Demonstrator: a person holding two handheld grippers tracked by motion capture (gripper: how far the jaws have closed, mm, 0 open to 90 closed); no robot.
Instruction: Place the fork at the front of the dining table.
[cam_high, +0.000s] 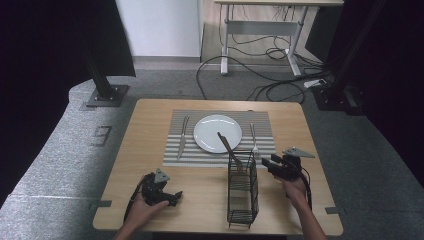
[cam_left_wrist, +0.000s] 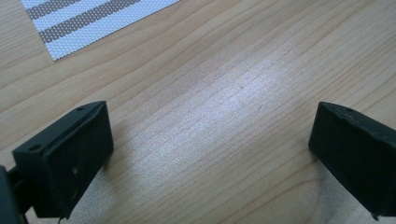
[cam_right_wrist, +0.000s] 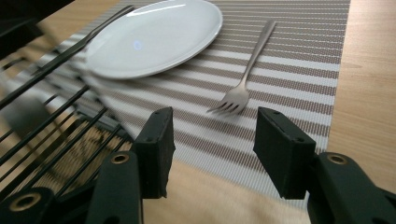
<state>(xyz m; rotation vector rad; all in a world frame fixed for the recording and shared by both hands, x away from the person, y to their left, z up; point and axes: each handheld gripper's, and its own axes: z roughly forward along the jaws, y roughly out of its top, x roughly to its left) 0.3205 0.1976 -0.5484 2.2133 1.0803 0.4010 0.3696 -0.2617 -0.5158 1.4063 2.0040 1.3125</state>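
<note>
No brand, label or writing legible from my station on any item.

Wire basket (cam_high: 243, 187) stands upright near the front edge of the table (cam_high: 150, 125), just beside my right gripper (cam_high: 272, 165). One dark-handled utensil (cam_high: 226, 142) leans out of its top toward the plate (cam_high: 212, 134); I cannot tell what kind. In the right gripper view the basket's bars are blurred and cut off at the frame's left.

Plate sits empty on the striped placemat (cam_high: 172, 150). Fork (cam_right_wrist: 245, 77) lies on the mat right of the plate, tines toward me, apart from my right jaws, which stand parted with nothing between them. Knife (cam_high: 182, 137) lies left of the plate.

Left gripper (cam_high: 175, 196) rests low over bare wood, jaws spread wide, nothing in them; a mat corner (cam_left_wrist: 56, 51) is cut off at that view's top.
</note>
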